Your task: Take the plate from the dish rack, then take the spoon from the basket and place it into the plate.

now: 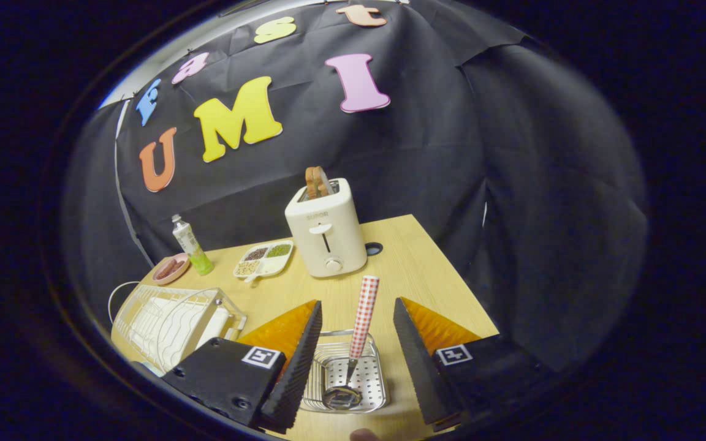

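Spread wide and grasping nothing, the jaws of the gripper (356,361) stand to either side of a wire basket (372,392) that sits on the near part of the tabletop (414,275). Inside the basket, between the two fingers, a spoon (359,337) stands tilted, its metal bowl down on the perforated floor and its red-and-white checked handle rising up past the basket's rim; neither finger touches it. Beside the left finger lies a white dish rack (169,321); whether the plate is in it I cannot tell. Beyond the basket, toward the far edge of the light wooden tabletop, stands a cream toaster (326,229) with slices of bread (317,182) poking out of its slot. Left of the toaster rests a divided tray (265,259) holding grains or seeds, then a green-bottomed tube (192,246) standing upright, and a small pink dish (171,268) just beside it. Black cloth, creased and hanging in folds, closes off the booth behind and to the right of the tabletop.
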The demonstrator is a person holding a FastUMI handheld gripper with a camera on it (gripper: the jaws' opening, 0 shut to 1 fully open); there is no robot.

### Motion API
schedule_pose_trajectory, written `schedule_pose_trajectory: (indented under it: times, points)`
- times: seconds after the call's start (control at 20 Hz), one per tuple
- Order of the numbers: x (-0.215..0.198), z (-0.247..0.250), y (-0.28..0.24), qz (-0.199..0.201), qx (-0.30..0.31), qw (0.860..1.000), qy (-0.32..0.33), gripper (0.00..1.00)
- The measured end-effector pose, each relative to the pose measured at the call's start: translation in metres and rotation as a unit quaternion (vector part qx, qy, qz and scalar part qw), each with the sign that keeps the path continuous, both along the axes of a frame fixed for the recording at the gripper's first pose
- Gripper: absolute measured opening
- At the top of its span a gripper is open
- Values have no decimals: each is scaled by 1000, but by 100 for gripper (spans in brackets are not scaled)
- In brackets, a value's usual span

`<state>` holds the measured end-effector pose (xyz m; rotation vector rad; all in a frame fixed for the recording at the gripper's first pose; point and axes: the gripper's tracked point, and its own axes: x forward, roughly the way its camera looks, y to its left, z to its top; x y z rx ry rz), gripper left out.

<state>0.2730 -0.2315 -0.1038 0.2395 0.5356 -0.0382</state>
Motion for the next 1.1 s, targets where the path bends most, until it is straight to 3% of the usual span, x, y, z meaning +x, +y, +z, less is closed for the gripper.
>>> schedule_pose_trajectory:
  times: [0.2, 0.35, 0.4, 0.6, 0.8, 0.95, 1.1]
  points:
    - [10, -13, -3, -7, 23, 1000, 14, 52]
    - [9, -13, 0, -8, 41, 999, 15, 25]
    - [8, -11, 0, -4, 41, 999, 14, 20]
    - [-8, 12, 6, 0, 29, 999, -17, 12]
    - [-26, 50, 1, -25, 26, 996, -81, 8]
    - [-47, 98, -10, -65, 17, 984, -167, 8]
    - [-79, 136, 6, -72, -4, 975, -212, 8]
